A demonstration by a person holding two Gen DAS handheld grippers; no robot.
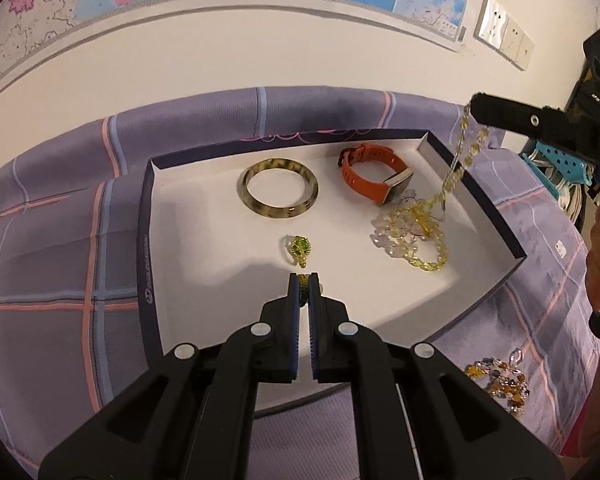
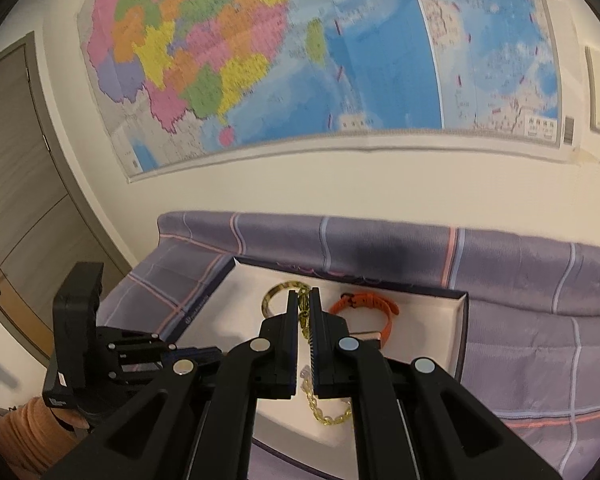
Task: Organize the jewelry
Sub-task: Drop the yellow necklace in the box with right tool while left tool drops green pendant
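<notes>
One bangle [image 1: 278,188], one orange watch [image 1: 374,178], one green ring [image 1: 299,249] in one box [image 1: 150,240], left gripper [image 1: 304,280] pinching a green-gold piece, right gripper [image 2: 304,300] clamping one yellow bead necklace [image 1: 428,236]

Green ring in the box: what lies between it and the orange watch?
In the left wrist view, only bare white box floor lies between the green ring and the orange watch; the bangle sits off to the side.

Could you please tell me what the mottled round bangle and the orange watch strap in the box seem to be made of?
The mottled olive-and-dark round bangle looks like polished stone or resin: smooth, glossy, slightly translucent, with tortoiseshell-like blotches; which of the two is unclear. The orange watch strap looks like matte silicone or rubber: it bends in a soft loop, has punched holes and shows no shine.
</notes>
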